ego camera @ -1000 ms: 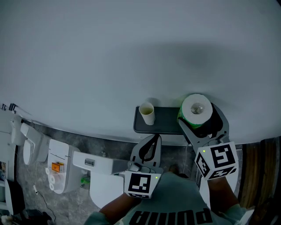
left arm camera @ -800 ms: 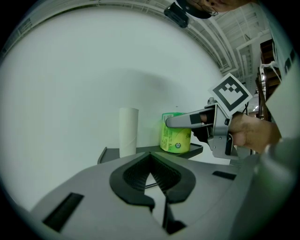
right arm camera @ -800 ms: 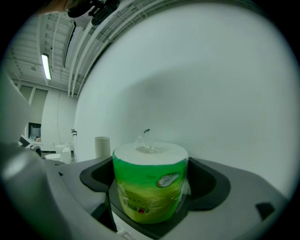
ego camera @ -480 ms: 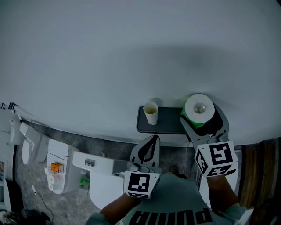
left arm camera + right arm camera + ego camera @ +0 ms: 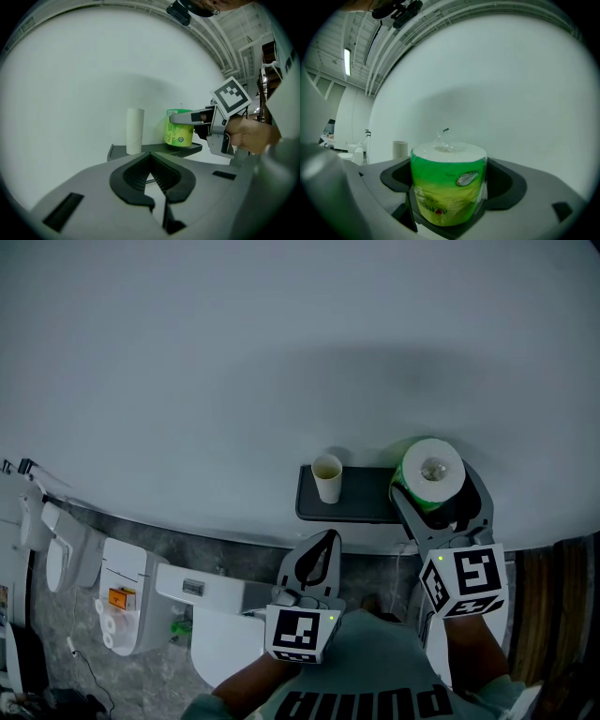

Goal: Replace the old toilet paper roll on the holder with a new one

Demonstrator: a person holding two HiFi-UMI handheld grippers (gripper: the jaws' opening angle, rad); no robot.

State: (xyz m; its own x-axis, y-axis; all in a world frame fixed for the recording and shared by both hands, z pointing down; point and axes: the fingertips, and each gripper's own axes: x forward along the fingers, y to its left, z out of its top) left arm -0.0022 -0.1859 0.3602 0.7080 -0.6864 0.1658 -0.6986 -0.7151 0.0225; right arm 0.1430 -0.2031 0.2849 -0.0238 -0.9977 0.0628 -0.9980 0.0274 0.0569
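Green-wrapped new roll [image 5: 431,471]: upright, at the right end of the dark shelf [image 5: 361,499], clasped on both sides by the right gripper [image 5: 438,504]. Its jaws stand wide round the wrapper, and its marker cube sits nearest us. Whether the roll's base rests on the shelf we cannot tell.

Right hand [image 5: 249,134]: wrapped about that gripper's grip, reaching level towards the wall.

Left gripper [image 5: 327,538]: held low and in front of the shelf's front edge, pointing up at it, well apart from the right one. Its jaws are drawn together with only a sliver between the pads and nothing in them.

Cardboard tube [image 5: 327,479]: bare, upright, at the shelf's left end, apart from the new roll.

Shelf: fixed to a plain white wall [image 5: 281,352].

Floor [image 5: 192,547]: mottled grey, below the shelf, with white fixtures [image 5: 131,596] standing to our left.
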